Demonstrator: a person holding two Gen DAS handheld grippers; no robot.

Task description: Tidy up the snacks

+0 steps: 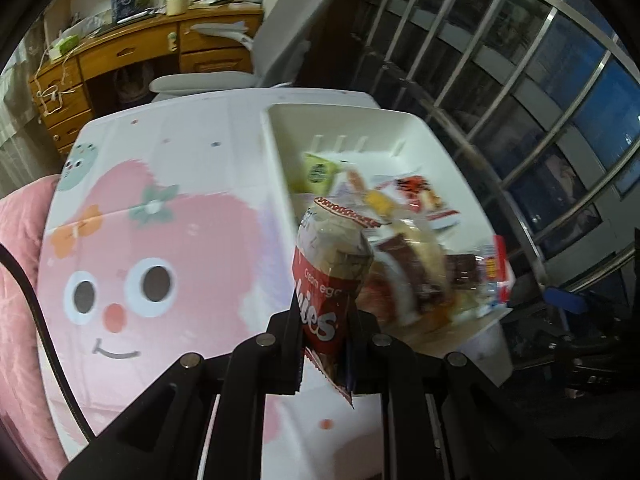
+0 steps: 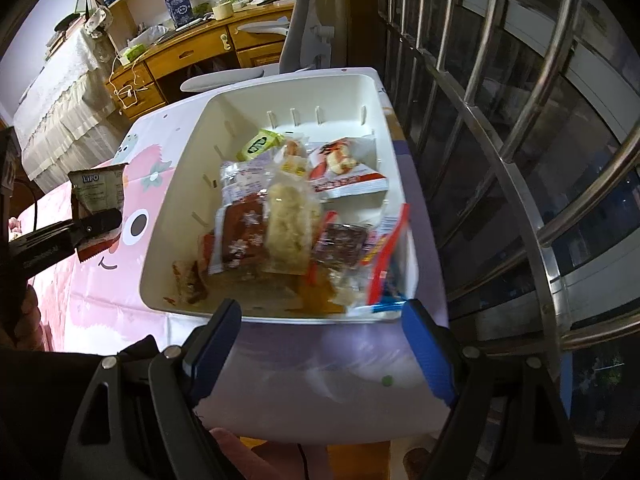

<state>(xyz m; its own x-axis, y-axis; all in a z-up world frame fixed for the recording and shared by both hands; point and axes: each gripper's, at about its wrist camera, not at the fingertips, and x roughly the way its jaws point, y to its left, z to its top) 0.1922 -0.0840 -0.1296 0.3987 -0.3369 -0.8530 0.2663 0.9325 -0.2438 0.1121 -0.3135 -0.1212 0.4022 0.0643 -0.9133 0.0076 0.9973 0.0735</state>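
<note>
I am seeing one white bin [image 2: 372, 92] sitting on the table, and I am counting roughly nine snack packets [image 2: 280, 216] lying inside the bin. One cookie packet [image 1: 328, 280] is hanging left of the bin.

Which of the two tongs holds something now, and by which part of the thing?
The left tongs are shut on a red cookie packet, gripping its lower sealed end. The right tongs stand open and hold nothing.

The held cookie packet [image 1: 328, 276] reads "Cream egg", seemingly "LIPO" on its back.
</note>
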